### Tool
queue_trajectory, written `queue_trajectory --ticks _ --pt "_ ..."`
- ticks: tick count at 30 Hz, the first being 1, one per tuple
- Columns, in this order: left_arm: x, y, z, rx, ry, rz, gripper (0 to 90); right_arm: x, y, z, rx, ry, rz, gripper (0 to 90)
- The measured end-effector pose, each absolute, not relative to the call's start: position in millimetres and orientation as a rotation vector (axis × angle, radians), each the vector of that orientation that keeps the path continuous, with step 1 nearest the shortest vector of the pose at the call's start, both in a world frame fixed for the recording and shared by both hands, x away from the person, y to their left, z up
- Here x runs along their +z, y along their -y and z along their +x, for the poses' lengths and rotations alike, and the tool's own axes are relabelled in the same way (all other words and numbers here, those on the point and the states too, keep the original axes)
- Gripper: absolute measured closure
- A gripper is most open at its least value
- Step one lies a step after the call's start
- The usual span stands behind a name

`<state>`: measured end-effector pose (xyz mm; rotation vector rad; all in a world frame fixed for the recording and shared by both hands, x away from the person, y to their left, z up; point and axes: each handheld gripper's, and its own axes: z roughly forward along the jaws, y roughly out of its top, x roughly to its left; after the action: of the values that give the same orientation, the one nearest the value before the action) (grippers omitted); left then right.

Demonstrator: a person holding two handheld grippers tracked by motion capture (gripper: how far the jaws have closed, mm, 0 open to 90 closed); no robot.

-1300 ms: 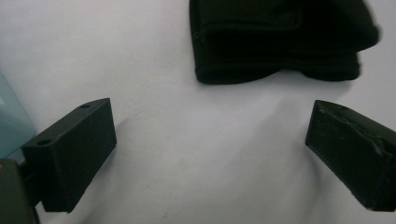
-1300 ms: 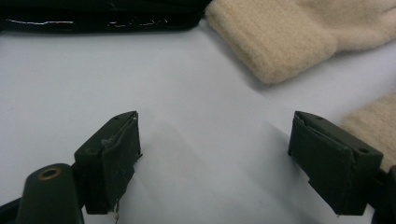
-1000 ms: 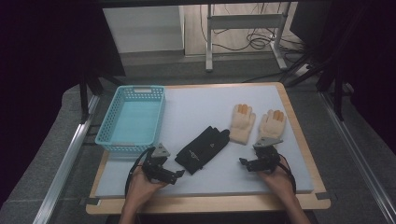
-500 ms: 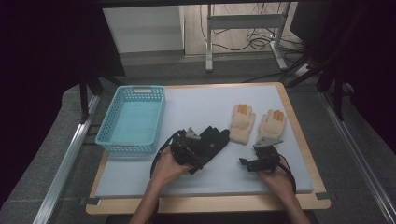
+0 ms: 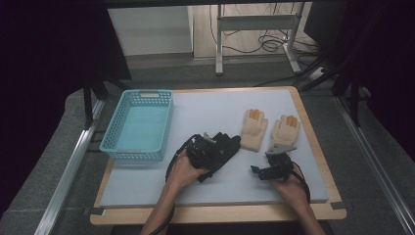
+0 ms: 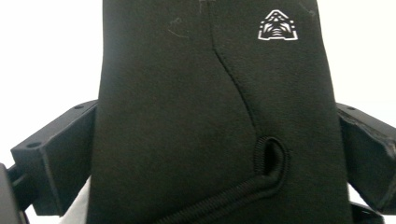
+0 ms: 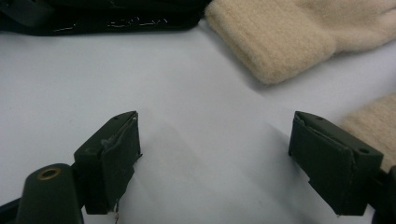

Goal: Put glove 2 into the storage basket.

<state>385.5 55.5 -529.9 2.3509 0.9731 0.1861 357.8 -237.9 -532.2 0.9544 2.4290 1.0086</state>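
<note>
Our left claw [image 5: 211,147] sits over the black fabric glove with the small white emblem [image 6: 215,116] near the middle of the worktop [image 5: 210,105]. Its jaws stand wide on either side of the cuff and have not closed on it, so nothing is gripped. Our right claw [image 7: 229,161] hangs spread wide and empty over bare worktop, near the two cream knitted gloves [image 5: 254,128].

We judge the work barely begun: the light-blue plastic basket [image 5: 161,115] at the left holds nothing, and all the gloves lie on the worktop.

The left gripper view gives the seam, loop and emblem close up, detail the high view cannot resolve. The high view gives the basket and the whole layout.
</note>
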Motion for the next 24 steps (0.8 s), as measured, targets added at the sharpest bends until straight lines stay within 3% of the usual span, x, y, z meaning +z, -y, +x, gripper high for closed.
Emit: queue_trajectory --ticks 9,12,19,24 --pt "-529.6 -46.0 372.9 0.23 -0.953 2.392 1.1 -532.2 237.8 357.7 1.008 -2.429 0.954 16.3" --pt "-525.1 -49.1 372.9 0.239 -0.978 2.386 12.8 -532.2 237.8 357.7 1.007 -2.428 0.953 16.3" --pt "-520.3 -59.8 370.7 0.26 -0.985 2.357 50.2 -532.3 237.8 357.7 1.007 -2.428 0.953 16.3" --pt "-514.2 -60.7 373.4 0.283 -1.0 2.348 60.3 -532.2 237.8 357.7 1.007 -2.429 0.954 16.3"
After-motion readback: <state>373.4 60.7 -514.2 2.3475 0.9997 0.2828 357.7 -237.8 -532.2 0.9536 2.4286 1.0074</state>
